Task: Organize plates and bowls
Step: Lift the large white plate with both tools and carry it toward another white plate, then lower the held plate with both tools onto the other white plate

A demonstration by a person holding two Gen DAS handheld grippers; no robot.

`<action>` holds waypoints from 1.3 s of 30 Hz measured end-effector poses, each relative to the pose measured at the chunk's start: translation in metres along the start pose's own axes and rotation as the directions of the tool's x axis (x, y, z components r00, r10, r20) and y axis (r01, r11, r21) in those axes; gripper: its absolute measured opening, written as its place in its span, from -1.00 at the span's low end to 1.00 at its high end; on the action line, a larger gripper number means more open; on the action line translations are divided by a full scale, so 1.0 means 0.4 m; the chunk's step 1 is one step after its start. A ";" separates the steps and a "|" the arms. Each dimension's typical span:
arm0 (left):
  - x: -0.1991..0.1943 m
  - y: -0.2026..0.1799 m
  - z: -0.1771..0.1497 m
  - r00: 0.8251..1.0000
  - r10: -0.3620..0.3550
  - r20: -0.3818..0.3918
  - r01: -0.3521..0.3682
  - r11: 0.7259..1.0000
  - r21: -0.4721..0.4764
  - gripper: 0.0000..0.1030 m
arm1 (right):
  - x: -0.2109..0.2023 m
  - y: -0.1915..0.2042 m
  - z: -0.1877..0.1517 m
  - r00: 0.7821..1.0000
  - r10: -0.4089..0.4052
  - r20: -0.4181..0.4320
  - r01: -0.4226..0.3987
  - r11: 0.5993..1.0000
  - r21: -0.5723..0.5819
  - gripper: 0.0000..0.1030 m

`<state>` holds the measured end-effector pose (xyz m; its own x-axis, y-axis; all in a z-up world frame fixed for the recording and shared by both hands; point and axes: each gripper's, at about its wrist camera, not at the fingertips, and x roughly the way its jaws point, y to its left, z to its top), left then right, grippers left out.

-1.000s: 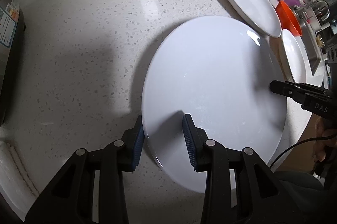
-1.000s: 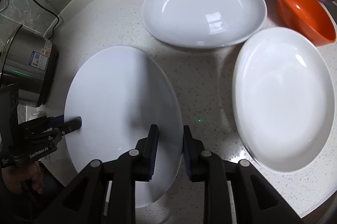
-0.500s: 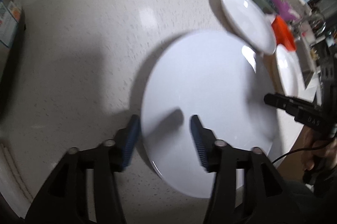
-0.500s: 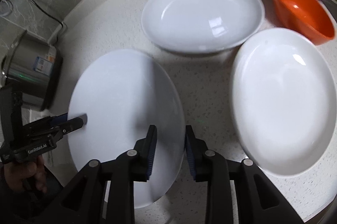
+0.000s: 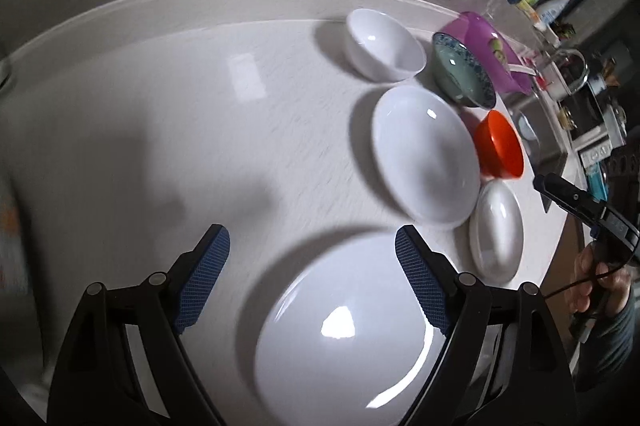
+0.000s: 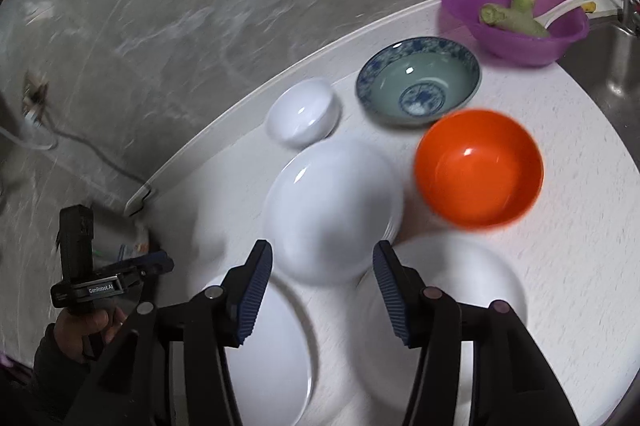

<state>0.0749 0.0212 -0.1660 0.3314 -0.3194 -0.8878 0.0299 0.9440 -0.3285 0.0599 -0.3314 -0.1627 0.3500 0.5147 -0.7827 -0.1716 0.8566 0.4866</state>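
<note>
White crockery nearly everywhere on this pale speckled counter (image 5: 200,114). The large flat plate (image 5: 344,338) lies below the left gripper (image 5: 312,278), free of it. From the left wrist view a deep white plate (image 5: 424,158) sits at about two o'clock, a smaller oval plate (image 5: 496,234) at three, a small white bowl (image 5: 384,46) at one, with the orange bowl (image 5: 500,146), the blue-patterned bowl (image 5: 460,74) and the purple bowl (image 5: 488,54) further off toward two.

My guess is that the next step is fetching another white plate to stack on the flat one. To do it well I'd approach the deep white plate's near rim low and level, one finger over and one under the lip, and close firmly (glazed rims are slippery, and the plate is wide, so a pinch at one edge will want to droop). Set it down centred on the flat plate.

Left gripper: jaws spread wide, blue pads well apart, holding nothing and touching nothing I can make out. Right gripper (image 6: 322,286): also spread wide and empty, hovering with the deep white plate at twelve o'clock just beyond its tips. Both views are smeared with motion, so exact clearances are hard to judge.
</note>
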 end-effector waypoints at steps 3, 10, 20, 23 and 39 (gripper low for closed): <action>0.055 -0.044 0.075 0.999 -0.031 -0.015 0.032 0.997 0.076 0.62 | 0.059 -0.024 0.038 0.998 -0.032 -0.058 0.034 0.999 0.037 0.05; 0.166 -0.085 0.156 0.997 -0.031 -0.075 0.045 0.982 0.182 0.54 | 0.167 -0.046 0.050 0.986 -0.087 -0.143 0.093 0.995 0.036 -0.03; 0.288 -0.068 0.177 0.985 -0.052 -0.166 0.084 0.977 0.194 -0.01 | 0.232 -0.075 0.079 0.966 -0.145 -0.212 0.163 0.984 0.069 -0.04; 0.305 -0.073 0.175 0.981 -0.036 -0.188 0.073 0.978 0.196 -0.03 | 0.258 -0.070 0.089 0.959 -0.163 -0.231 0.182 0.981 0.064 -0.04; 0.334 -0.129 0.179 0.980 -0.019 -0.199 0.064 0.973 0.221 -0.45 | 0.315 -0.077 0.088 0.935 -0.200 -0.293 0.227 0.972 0.064 -0.63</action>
<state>0.1851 -0.0645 -0.2446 0.1366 -0.3475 -0.9277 0.2592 0.9164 -0.3051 0.1418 -0.2942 -0.2628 0.0919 0.3208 -0.9427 -0.0286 0.9471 0.3196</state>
